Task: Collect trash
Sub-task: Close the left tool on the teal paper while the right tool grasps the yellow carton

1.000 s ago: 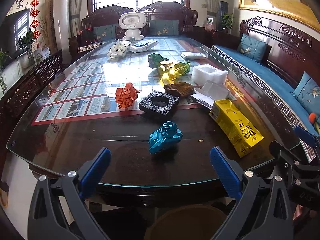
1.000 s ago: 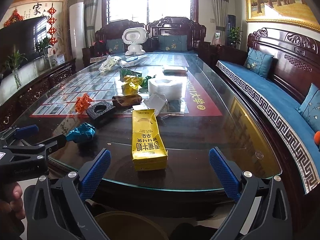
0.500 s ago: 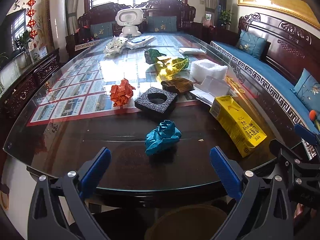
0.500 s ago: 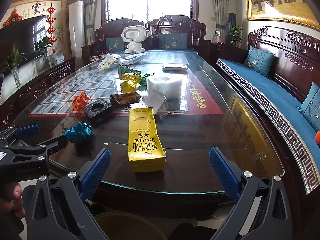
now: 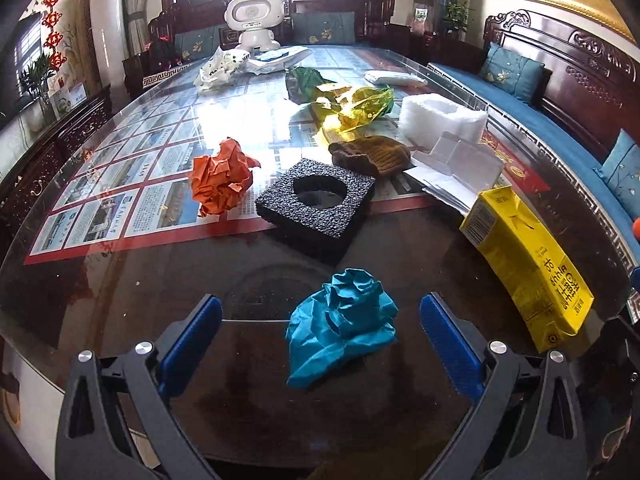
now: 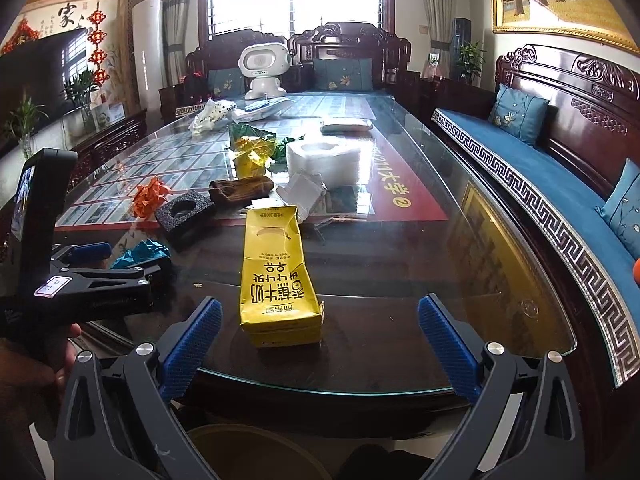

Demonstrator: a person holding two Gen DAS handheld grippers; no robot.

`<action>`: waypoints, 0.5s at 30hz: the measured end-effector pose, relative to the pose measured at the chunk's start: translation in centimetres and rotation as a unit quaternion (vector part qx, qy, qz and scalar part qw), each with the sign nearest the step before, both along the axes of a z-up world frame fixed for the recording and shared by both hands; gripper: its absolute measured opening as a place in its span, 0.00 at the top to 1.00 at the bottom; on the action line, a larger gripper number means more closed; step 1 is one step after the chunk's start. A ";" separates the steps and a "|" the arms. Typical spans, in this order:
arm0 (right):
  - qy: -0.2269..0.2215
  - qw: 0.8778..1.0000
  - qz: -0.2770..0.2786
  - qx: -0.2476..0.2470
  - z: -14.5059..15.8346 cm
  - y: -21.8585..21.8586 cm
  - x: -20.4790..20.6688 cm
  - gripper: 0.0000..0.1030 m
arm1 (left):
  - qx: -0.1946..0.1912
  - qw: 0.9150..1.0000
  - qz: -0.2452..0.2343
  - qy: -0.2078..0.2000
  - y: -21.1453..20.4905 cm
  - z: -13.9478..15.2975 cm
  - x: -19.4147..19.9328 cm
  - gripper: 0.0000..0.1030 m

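Note:
A crumpled teal paper ball (image 5: 340,332) lies on the glass table between the wide-apart blue pads of my left gripper (image 5: 322,336), which is open and not touching it. A yellow milk carton (image 6: 278,276) lies flat just ahead of my right gripper (image 6: 320,338), also open and empty. The carton (image 5: 524,260) shows at the right in the left wrist view. Further back lie an orange paper ball (image 5: 220,176), a black foam block with a round hole (image 5: 316,204), a brown knit piece (image 5: 372,154), yellow-green cellophane (image 5: 352,106) and white foam (image 5: 440,118).
A tan bin rim (image 6: 256,452) sits below the table's near edge. A white toy robot (image 6: 262,66) and a white bag (image 6: 210,114) stand at the far end. A blue-cushioned wooden bench (image 6: 532,176) runs along the right. A hand (image 6: 28,376) holds the left gripper (image 6: 102,268).
Both grippers have moved forward over the table edge. The teal ball now lies between the left pads, and the carton is closer to the right gripper. Both stay open.

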State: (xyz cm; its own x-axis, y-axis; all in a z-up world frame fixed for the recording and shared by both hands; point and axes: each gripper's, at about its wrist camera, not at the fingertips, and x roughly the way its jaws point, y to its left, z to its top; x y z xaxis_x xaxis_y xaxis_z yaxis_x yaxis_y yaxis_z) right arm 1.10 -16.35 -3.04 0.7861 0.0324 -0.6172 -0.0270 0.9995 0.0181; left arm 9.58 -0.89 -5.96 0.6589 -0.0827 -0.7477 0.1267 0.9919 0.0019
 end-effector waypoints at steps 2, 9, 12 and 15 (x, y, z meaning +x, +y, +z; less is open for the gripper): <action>0.002 1.000 0.002 0.001 -0.1 0.0 0.3 0.08 | 0.002 1.000 0.002 0.003 0.1 -0.2 0.3 0.05; 0.005 1.000 0.013 0.002 -0.4 0.6 1.1 0.08 | 0.011 1.000 -0.009 0.008 0.0 -0.8 0.5 0.40; 0.006 1.000 0.017 0.000 -0.5 0.8 1.4 0.08 | -0.019 1.000 -0.017 0.007 0.6 -0.5 0.4 0.53; 0.008 1.000 0.020 -0.003 -0.7 1.0 1.7 0.08 | -0.055 0.998 -0.023 0.008 1.2 -0.3 0.2 0.55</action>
